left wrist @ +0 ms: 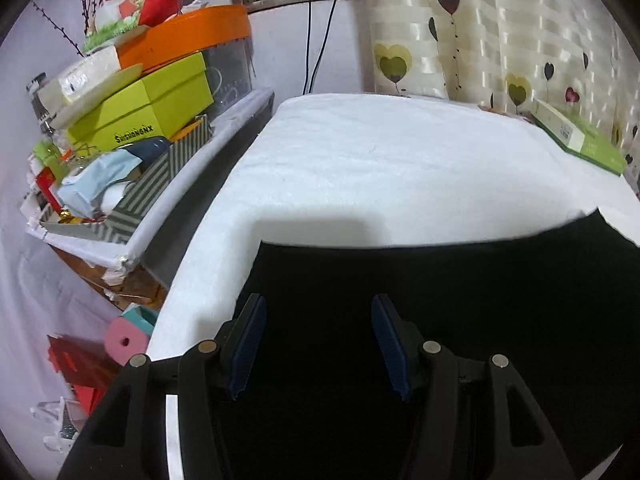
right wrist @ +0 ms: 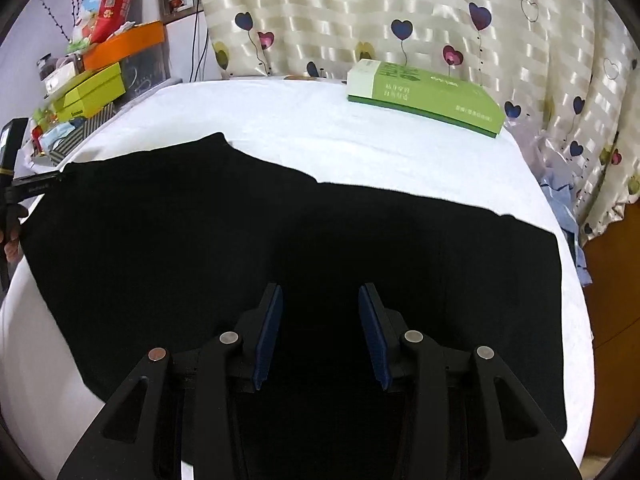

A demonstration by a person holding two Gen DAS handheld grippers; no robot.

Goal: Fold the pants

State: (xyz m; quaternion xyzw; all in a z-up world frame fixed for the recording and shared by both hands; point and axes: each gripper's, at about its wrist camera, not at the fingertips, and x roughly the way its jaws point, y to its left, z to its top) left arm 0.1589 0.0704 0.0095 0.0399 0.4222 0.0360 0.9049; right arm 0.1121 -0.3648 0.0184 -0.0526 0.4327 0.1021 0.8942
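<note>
While over black pants [right wrist: 280, 232], both grippers [left wrist: 318, 312] [right wrist: 320, 300] wide, empty; white tabletop [right wrist: 320, 128] beyond.

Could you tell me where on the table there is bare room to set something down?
Bare white cloth lies between the pants and the curtain, left of the green box. A narrower strip runs along the table's left edge. The side shelf is crowded with boxes.

Black pants [right wrist: 248, 240] flat on the white-covered desk [right wrist: 400, 148], right gripper [right wrist: 320, 296] above, jaws apart, empty.
</note>
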